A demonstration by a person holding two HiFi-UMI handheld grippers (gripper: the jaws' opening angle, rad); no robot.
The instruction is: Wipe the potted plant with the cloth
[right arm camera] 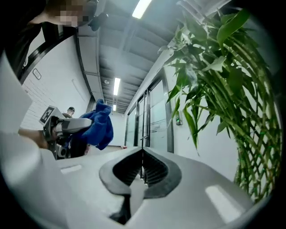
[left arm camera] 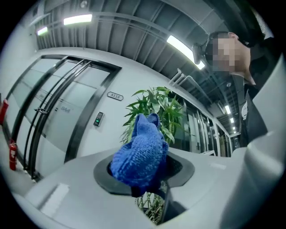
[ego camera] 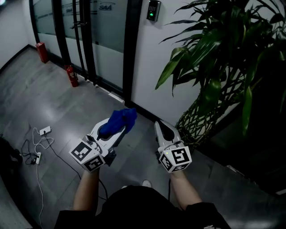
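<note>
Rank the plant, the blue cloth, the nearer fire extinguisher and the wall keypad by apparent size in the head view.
1. plant
2. blue cloth, though it is nearest the camera
3. nearer fire extinguisher and wall keypad: these look alike, so not ranked

Floor point(ego camera: 58, 100): grey glossy tiles. Two red fire extinguishers stand on it by the glass doors, one point(ego camera: 72, 76) nearer, one point(ego camera: 42, 52) further back. A white power strip point(ego camera: 44, 131) with loose white cable point(ego camera: 43, 144) lies at left. Potted plant point(ego camera: 210, 94) stands right, by the wall; its base is lost in shadow.
</note>
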